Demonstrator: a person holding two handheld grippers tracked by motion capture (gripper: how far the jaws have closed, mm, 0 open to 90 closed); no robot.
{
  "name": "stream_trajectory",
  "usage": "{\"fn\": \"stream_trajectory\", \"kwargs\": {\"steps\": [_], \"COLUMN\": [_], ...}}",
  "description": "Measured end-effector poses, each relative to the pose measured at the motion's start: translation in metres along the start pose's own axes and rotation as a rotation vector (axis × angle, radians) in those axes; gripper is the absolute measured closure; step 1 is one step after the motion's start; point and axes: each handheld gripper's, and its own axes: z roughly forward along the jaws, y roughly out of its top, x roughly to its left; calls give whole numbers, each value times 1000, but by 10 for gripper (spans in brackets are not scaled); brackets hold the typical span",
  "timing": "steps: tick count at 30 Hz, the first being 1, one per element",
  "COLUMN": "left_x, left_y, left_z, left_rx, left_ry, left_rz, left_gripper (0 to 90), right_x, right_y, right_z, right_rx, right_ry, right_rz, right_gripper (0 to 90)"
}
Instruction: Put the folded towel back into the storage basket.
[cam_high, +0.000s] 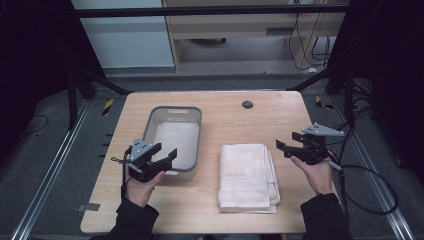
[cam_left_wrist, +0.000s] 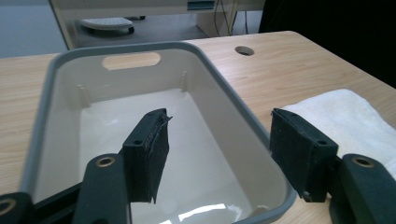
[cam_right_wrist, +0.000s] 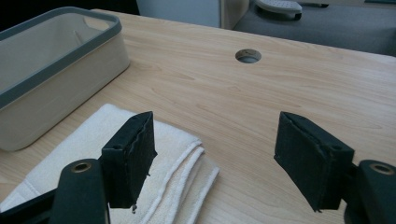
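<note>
Towel, folded in several layers, lies on the table at 3 o'clock from the bin. Both the left gripper and right gripper hang spread and empty, probably flanking it for a 2-handed lift.

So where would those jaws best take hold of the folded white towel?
Probably at the folded towel's right-hand edge, where the stacked layers show in the right gripper view. The right gripper hangs open just beside that edge, so coming in low from the right, with one jaw sliding under the stack and one on top, should catch every layer.
</note>
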Motion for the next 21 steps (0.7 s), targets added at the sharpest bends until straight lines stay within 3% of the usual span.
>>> {"fn": "stream_trajectory", "kwargs": {"steps": [21], "left_x": [-58], "left_y": [-5], "left_z": [33], "left_rx": [60], "left_ry": [-102], "left_rz": [81], "left_gripper": [379], "right_x": [6], "right_y": [-2], "right_z": [12], "right_rx": [5], "right_ry": [39], "right_rz": [-32], "right_gripper": [290]}}
